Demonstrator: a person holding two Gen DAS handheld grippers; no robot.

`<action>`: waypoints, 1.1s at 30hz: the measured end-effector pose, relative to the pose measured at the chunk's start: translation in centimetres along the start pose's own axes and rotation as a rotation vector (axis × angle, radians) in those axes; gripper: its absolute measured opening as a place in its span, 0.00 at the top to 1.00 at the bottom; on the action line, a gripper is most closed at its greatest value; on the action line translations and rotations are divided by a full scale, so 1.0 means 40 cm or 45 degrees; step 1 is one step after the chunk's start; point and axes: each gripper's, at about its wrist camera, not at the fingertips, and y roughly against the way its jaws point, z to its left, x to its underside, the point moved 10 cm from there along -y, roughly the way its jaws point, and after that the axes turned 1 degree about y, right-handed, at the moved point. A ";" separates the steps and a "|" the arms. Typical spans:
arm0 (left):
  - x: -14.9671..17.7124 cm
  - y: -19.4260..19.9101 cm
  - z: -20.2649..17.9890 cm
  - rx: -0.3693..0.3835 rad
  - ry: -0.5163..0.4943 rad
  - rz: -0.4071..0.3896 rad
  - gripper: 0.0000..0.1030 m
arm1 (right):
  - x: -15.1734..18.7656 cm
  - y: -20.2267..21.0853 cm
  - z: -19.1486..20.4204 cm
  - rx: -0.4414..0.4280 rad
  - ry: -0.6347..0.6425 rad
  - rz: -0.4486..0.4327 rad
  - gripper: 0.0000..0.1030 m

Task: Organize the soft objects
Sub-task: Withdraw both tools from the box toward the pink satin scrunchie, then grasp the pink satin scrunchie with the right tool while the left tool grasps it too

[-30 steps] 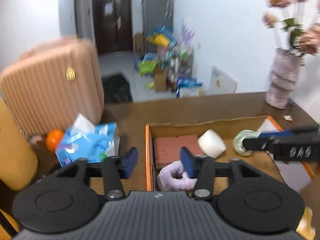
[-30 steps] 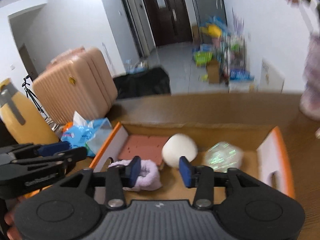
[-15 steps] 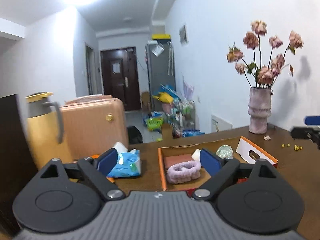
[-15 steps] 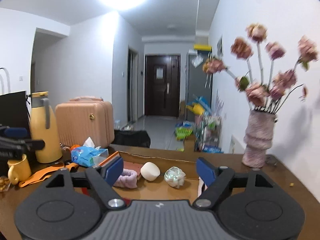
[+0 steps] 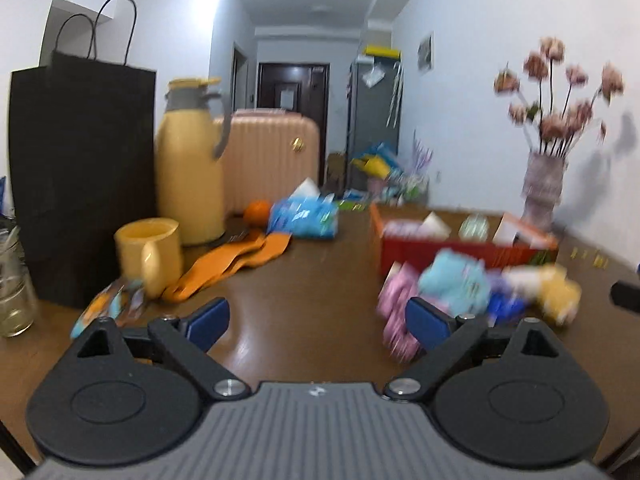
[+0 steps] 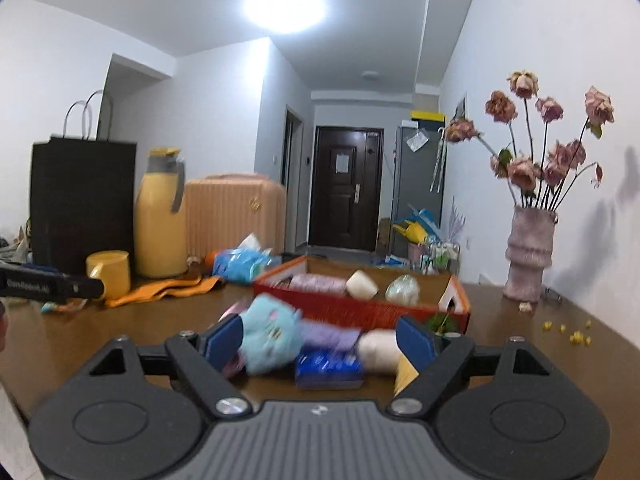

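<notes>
Both grippers hover low over a brown wooden bench (image 6: 120, 328) with their blue fingers spread wide and holding nothing. Seen between the right gripper (image 6: 320, 338) fingers, a heap of soft things lies on the bench: a light blue plush toy (image 6: 272, 334), a cream ball and a blue packet. Just behind stands an orange box (image 6: 360, 312) holding a pink headband, a white roll and a pale ball. The left gripper (image 5: 318, 318) frames bare bench, the blurred heap at its right finger.

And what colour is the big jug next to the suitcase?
The jug is yellow with a grey top, clearest in the right wrist view.
</notes>
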 end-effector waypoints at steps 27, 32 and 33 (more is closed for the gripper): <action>-0.030 -0.158 0.055 -0.010 -0.011 0.102 0.06 | 0.135 -0.344 0.349 -0.683 0.069 0.473 0.95; -0.006 -0.181 -0.064 0.169 -0.050 0.160 0.06 | 0.160 -0.237 0.220 -0.680 -0.011 0.532 0.94; 0.001 -0.186 -0.091 0.209 -0.053 0.174 0.06 | 0.165 -0.229 0.169 -0.598 -0.041 0.538 0.94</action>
